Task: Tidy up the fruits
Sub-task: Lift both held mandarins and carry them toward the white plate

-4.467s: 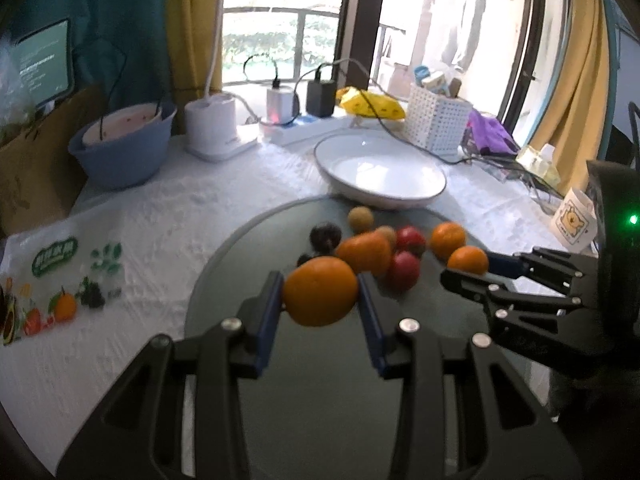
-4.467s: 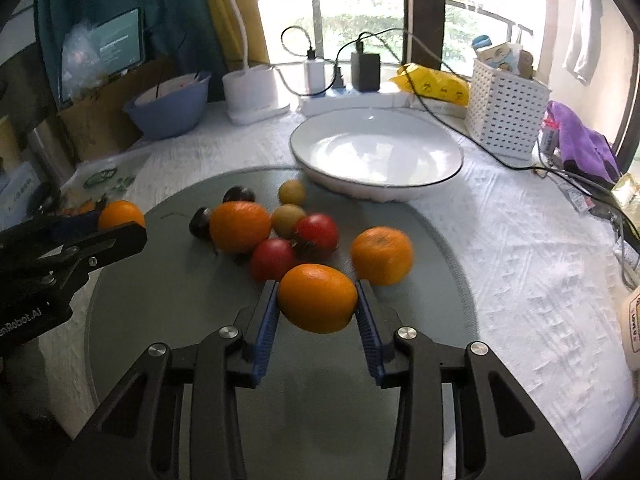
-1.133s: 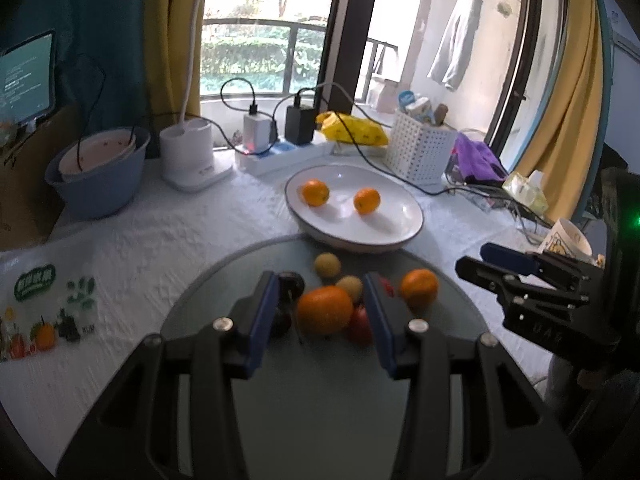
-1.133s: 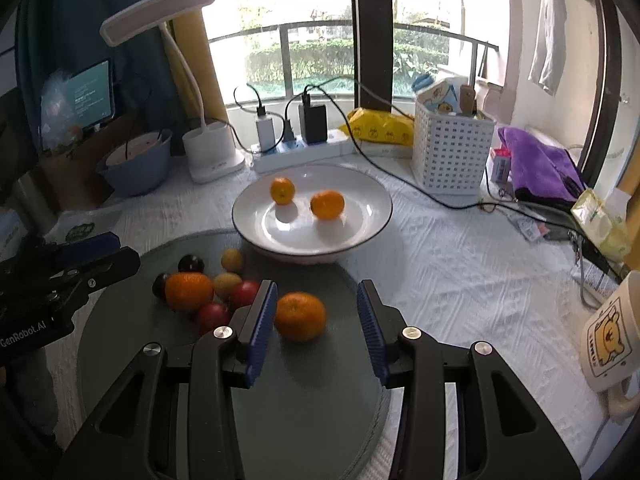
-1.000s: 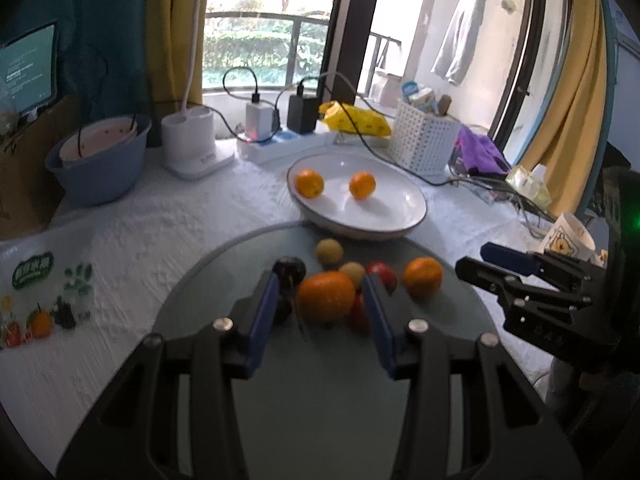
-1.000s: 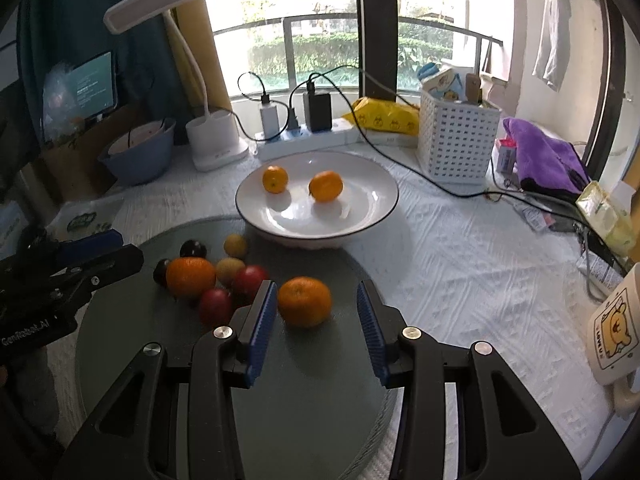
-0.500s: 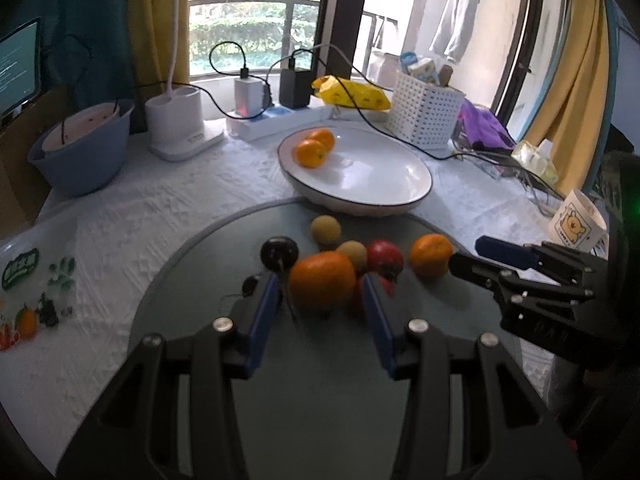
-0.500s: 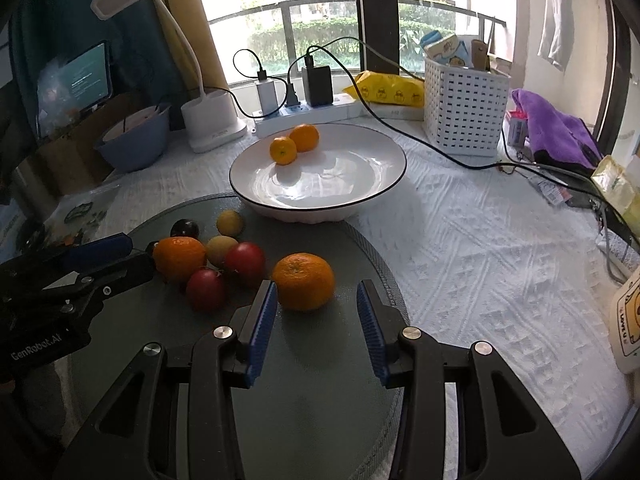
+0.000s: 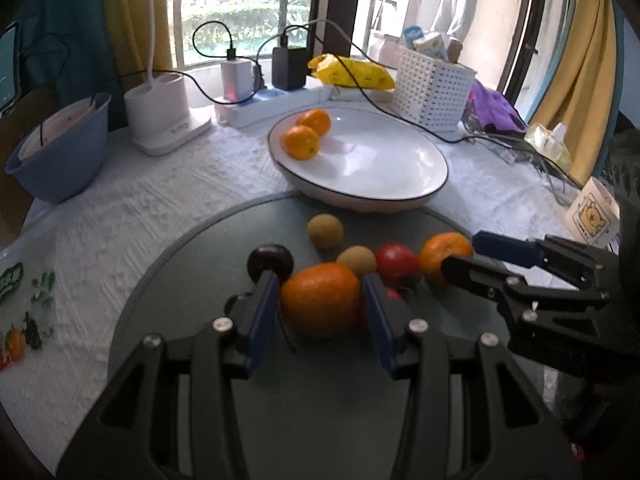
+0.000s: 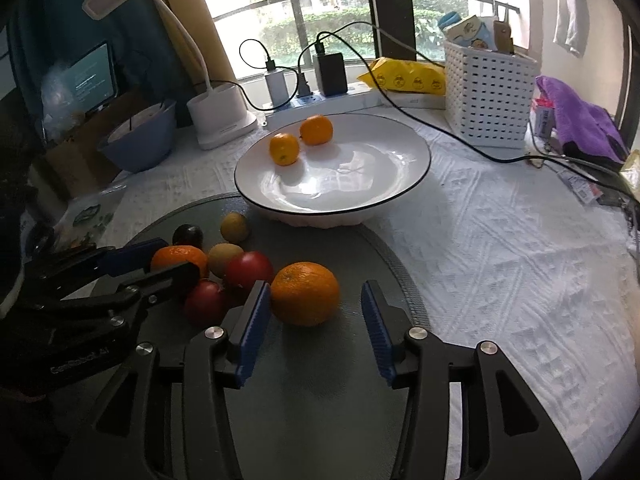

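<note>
Below me, a white cloth [image 10: 500,248] covers the counter by the window, with a round grey mat [image 10: 320,400] on it. My white plate [image 10: 360,184] holds two oranges [image 10: 284,149]. Both claws, left [image 9: 320,312] and right [image 10: 310,320], are spread, each straddling an orange [image 10: 305,294] among loose fruit.

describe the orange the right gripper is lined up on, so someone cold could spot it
Start at the white plate mid-table, then drop to the round grey mat in front of it. The orange sits on that mat between the open jaws of the right gripper. It lies alone, right of the clustered fruit, whereas the other loose orange touches its neighbours.
</note>
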Demonstrator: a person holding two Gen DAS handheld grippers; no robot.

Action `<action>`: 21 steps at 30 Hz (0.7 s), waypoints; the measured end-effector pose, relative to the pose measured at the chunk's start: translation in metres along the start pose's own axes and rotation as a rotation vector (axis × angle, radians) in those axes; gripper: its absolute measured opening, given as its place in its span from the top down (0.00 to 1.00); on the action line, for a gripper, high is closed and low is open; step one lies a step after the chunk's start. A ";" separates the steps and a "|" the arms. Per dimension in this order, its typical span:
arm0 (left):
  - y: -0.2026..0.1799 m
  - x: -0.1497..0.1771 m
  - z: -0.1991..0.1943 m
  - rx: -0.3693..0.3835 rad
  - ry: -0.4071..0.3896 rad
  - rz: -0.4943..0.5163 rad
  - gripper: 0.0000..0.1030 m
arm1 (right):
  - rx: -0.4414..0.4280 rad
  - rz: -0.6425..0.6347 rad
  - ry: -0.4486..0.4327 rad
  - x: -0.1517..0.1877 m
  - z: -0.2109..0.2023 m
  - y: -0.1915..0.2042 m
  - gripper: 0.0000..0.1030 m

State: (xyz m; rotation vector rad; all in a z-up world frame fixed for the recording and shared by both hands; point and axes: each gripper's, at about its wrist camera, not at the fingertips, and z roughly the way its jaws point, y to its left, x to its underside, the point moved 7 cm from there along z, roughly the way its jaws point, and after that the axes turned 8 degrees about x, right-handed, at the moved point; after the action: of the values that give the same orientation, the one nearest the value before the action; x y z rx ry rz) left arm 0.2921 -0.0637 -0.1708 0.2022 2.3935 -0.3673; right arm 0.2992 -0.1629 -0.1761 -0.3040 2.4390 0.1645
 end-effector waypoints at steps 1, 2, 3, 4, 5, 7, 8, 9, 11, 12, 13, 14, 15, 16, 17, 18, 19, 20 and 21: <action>0.000 -0.001 0.001 0.003 0.001 -0.002 0.56 | -0.010 0.002 0.004 0.000 0.001 0.001 0.53; 0.001 -0.001 0.002 0.008 0.003 -0.005 0.56 | -0.021 0.003 0.009 0.001 0.003 0.002 0.53; 0.001 -0.001 0.003 0.011 0.004 -0.006 0.56 | -0.028 0.003 0.015 0.001 0.004 0.004 0.53; 0.001 -0.001 0.003 0.013 0.008 -0.004 0.56 | -0.032 0.003 0.021 0.002 0.006 0.005 0.53; 0.000 -0.002 0.004 0.013 0.011 0.000 0.56 | -0.035 0.003 0.025 0.003 0.006 0.006 0.53; 0.000 -0.002 0.003 0.016 0.015 -0.002 0.56 | -0.030 -0.003 0.037 0.005 0.009 0.007 0.53; 0.000 -0.001 0.003 0.017 0.015 -0.004 0.56 | -0.030 -0.005 0.039 0.006 0.009 0.008 0.53; 0.000 -0.001 0.003 0.018 0.016 -0.004 0.57 | -0.031 -0.004 0.039 0.006 0.009 0.007 0.55; 0.000 -0.001 0.002 0.019 0.017 -0.001 0.57 | -0.030 -0.005 0.033 0.005 0.008 0.007 0.59; 0.000 0.000 0.001 0.022 0.017 -0.004 0.57 | -0.028 -0.008 0.031 0.005 0.007 0.006 0.59; 0.000 0.000 0.001 0.025 0.016 -0.006 0.58 | -0.027 -0.009 0.031 0.006 0.007 0.006 0.59; -0.001 0.000 0.000 0.027 0.016 -0.006 0.58 | -0.026 -0.011 0.030 0.006 0.007 0.006 0.59; -0.002 0.001 -0.001 0.029 0.015 -0.004 0.58 | -0.025 -0.012 0.030 0.006 0.006 0.006 0.59; -0.002 0.001 -0.002 0.032 0.014 -0.003 0.58 | -0.025 -0.013 0.029 0.006 0.006 0.006 0.59; -0.004 0.001 -0.004 0.038 0.012 -0.003 0.58 | -0.023 -0.016 0.027 0.006 0.005 0.006 0.59; -0.006 0.001 -0.005 0.042 0.011 -0.001 0.58 | -0.023 -0.018 0.026 0.007 0.004 0.007 0.59; -0.008 0.002 -0.007 0.046 0.009 0.001 0.58 | -0.023 -0.019 0.025 0.007 0.003 0.007 0.59; -0.009 0.002 -0.008 0.049 0.008 0.003 0.58 | -0.022 -0.019 0.024 0.007 0.002 0.007 0.59; -0.011 0.003 -0.009 0.052 0.007 0.005 0.58 | -0.021 -0.019 0.023 0.007 0.002 0.008 0.59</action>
State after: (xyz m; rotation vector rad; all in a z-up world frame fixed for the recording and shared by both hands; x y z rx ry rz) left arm 0.2817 -0.0707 -0.1636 0.2330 2.3915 -0.4274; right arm 0.2928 -0.1563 -0.1817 -0.3406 2.4572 0.1795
